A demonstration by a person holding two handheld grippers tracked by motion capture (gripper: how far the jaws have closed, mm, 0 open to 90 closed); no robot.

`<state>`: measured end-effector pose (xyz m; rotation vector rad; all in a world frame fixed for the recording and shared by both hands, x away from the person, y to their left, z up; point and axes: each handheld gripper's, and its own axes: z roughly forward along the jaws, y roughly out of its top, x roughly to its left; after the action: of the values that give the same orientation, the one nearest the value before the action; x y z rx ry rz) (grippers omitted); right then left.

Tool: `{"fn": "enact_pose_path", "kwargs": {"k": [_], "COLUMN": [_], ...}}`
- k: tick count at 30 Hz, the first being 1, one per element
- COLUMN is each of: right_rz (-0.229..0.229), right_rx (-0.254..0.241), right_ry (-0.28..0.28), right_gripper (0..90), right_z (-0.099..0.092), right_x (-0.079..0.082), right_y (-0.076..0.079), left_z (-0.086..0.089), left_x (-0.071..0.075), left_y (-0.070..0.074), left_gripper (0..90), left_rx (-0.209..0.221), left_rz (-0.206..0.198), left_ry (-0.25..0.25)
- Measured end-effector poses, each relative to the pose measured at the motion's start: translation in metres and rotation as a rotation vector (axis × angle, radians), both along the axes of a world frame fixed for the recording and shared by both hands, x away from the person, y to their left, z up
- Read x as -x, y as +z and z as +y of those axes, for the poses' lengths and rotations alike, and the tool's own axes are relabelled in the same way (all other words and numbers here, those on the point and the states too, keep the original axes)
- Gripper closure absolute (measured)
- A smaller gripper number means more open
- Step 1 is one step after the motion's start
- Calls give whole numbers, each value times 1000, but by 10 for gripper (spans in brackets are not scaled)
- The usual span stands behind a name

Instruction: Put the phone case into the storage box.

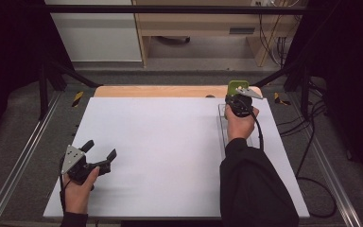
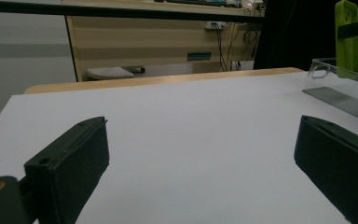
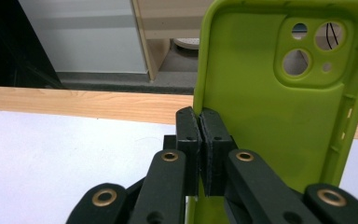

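We've got a white table [image 1: 170, 156] with a clear tray [image 2: 349, 88] along its right side. Our right gripper [image 3: 200, 140] sits at the table's far right end, over the tray's far end, jaws pinched tight on the left edge of a green phone case [image 3: 279, 116]. The case stands upright, inner face and camera cutout toward the gripper's camera. Our left gripper [image 1: 99, 151] rests near the table's near left corner, jaws spread wide, nothing between them.
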<state>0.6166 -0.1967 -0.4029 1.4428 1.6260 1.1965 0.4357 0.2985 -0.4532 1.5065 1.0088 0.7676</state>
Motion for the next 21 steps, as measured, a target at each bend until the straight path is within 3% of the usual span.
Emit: {"fn": "enact_pose_path", "kwargs": {"k": [21], "right_rz": [65], "right_rx": [8], "right_ry": [24], "right_gripper": [878], "right_z": [11], "right_x": [-12], "right_y": [-21], "left_z": [-4], "left_x": [-1], "left_y": [-2], "left_gripper": [21], "left_rx": [-23], "left_rz": [10], "left_ry": [-13]}}
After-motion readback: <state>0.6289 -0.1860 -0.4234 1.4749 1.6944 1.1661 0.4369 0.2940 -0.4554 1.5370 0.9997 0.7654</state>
